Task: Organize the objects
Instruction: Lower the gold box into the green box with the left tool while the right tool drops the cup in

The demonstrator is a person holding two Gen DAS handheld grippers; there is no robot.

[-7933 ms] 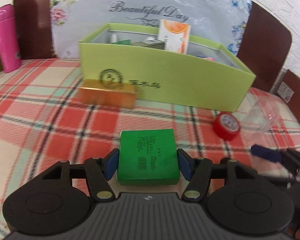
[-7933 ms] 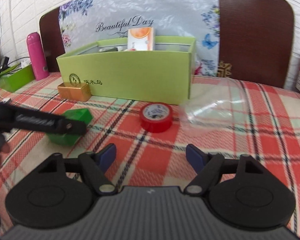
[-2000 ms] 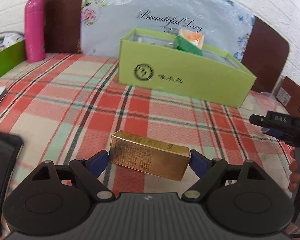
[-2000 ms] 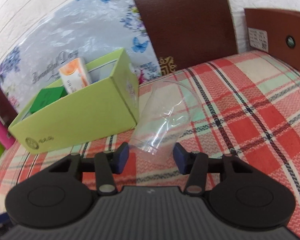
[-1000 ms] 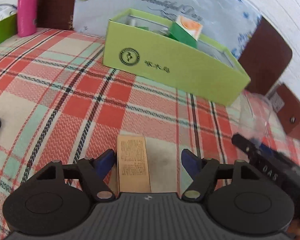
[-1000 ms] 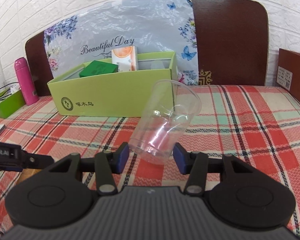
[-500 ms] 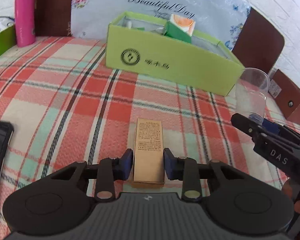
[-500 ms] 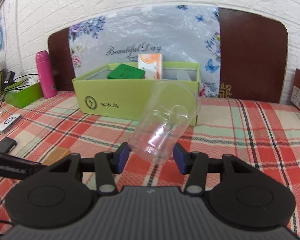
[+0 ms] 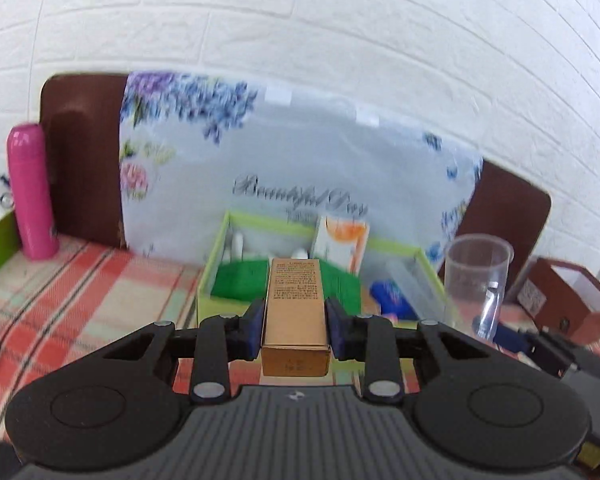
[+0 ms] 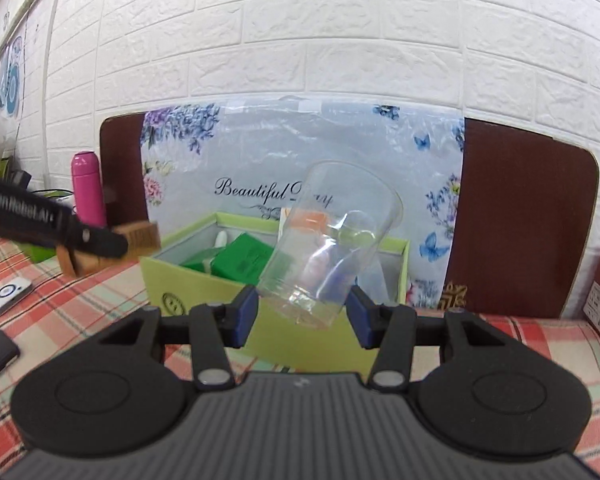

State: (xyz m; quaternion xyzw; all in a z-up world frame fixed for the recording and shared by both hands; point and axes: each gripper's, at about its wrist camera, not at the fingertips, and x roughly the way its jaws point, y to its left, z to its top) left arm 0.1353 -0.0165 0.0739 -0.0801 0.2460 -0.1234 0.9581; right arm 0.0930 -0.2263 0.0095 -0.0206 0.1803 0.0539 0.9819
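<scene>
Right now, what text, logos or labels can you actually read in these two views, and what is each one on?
"Beautiful D..y": floral sheet behind the green box; the clear cup hides the middle letters.
"GenRobot.AI": side of the left gripper, seen from the right wrist view.
Round logo on the green box front: not readable.
Print on the gold box: too small.
QR label on the brown box: unreadable.

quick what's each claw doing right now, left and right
Left claw: closed on the gold box, lifted.
Right claw: closed on the clear plastic cup, tilted.
</scene>
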